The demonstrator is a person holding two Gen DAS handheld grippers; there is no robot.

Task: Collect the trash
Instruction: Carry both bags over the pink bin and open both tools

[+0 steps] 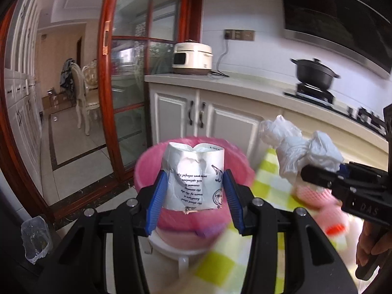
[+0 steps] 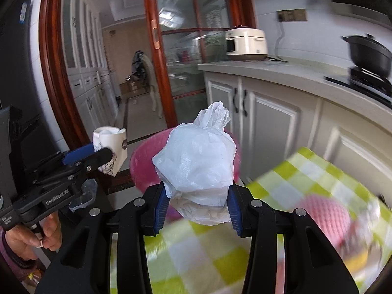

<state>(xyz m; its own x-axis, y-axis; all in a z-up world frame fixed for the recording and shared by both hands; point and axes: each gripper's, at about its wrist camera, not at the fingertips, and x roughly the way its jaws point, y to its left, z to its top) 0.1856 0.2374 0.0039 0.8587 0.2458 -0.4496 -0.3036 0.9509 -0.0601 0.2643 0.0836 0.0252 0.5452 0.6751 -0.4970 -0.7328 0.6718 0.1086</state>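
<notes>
My left gripper (image 1: 194, 183) is shut on a crumpled white paper cup (image 1: 196, 174) with blue print, held over the pink-lined trash bin (image 1: 144, 166). My right gripper (image 2: 197, 201) is shut on a scrunched white plastic bag (image 2: 196, 161), just above the edge of the table with the green checked cloth (image 2: 196, 257), near the bin (image 2: 139, 166). In the left wrist view the bag (image 1: 299, 147) and right gripper (image 1: 316, 174) sit to the right. In the right wrist view the cup (image 2: 110, 144) and left gripper (image 2: 98, 154) sit to the left.
A pink foam net (image 2: 325, 215) and a blurred item with a red cap (image 1: 335, 229) lie on the cloth. A clear plastic piece (image 1: 35, 240) lies left on a dark surface. Kitchen cabinets (image 1: 220, 122), a cooker (image 1: 192, 58) and a black pot (image 1: 314, 72) stand behind.
</notes>
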